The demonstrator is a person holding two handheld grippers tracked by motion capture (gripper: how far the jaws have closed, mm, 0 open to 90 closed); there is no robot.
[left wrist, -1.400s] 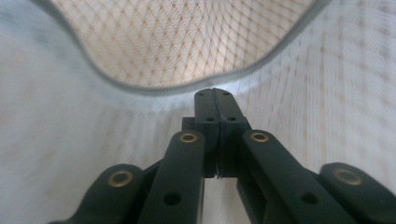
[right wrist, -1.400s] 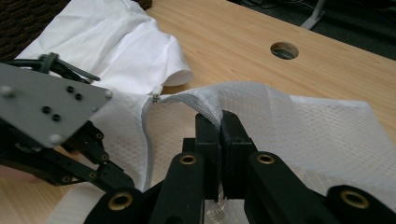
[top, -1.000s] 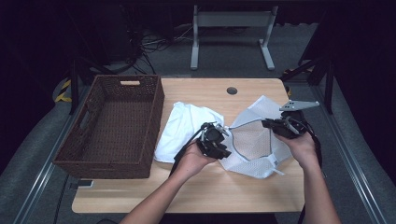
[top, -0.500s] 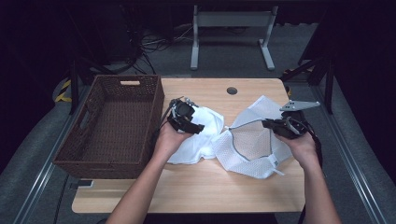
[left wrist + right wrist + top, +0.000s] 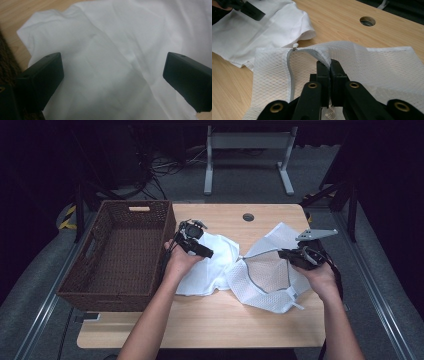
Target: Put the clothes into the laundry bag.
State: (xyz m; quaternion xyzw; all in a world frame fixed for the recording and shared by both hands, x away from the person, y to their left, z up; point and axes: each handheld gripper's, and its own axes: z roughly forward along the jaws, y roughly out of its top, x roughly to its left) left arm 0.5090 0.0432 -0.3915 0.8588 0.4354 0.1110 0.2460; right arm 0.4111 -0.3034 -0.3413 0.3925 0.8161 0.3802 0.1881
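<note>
Right gripper view: right tool (image 5: 329, 65) pinches the mesh bag's (image 5: 372, 67) rim up, mouth open, while left tool (image 5: 112, 67), jaws just spread wide and empty, hovers over the white garment (image 5: 105, 50).

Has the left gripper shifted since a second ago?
Yes. The left gripper has gone from the table's middle toward the wicker basket, now over the white garment, jaws just opened with nothing gripped.

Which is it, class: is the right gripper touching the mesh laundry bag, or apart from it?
Touching. In the right gripper view, the right gripper has its fingers pressed together on the zippered edge of the mesh laundry bag, holding that edge up.
</note>
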